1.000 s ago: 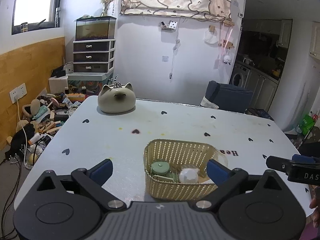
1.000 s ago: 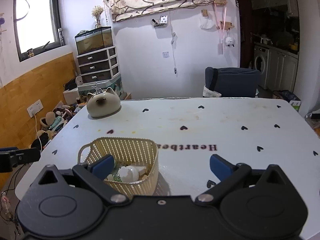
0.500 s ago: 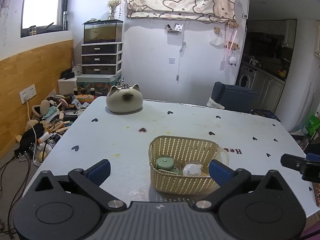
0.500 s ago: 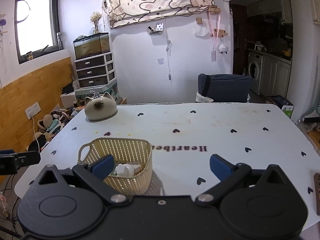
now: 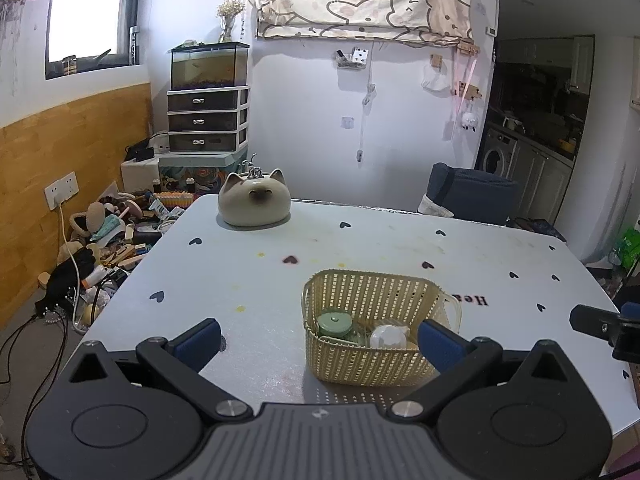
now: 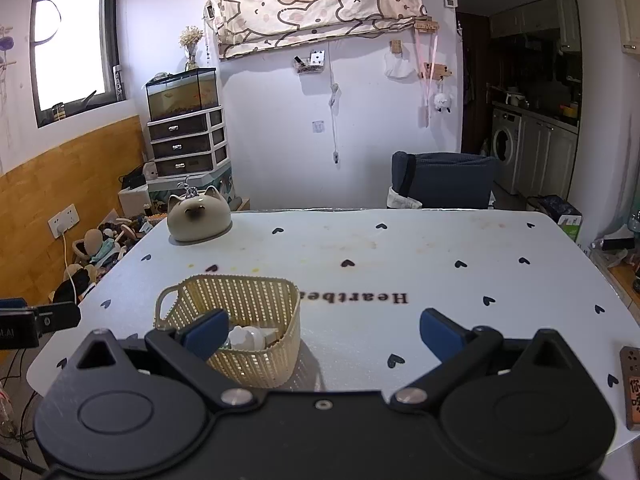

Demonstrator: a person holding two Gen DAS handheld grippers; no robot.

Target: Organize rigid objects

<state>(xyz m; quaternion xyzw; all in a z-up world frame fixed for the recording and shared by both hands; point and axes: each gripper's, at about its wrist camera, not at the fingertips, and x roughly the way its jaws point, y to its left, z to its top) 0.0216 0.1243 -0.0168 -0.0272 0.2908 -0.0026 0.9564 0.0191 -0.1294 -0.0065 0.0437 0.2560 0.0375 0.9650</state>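
Basket (image 5: 372,328), items already inside, sits on surface (image 5: 360,248) just ahead of left claw (image 5: 320,338), ahead-left of right claw (image 6: 323,334). Both spread wide, empty. Task judged near done; both should be kept clear of rim.

White walls, a bright window (image 5: 92,12), drawers (image 5: 206,120) under a fish tank (image 5: 208,66).
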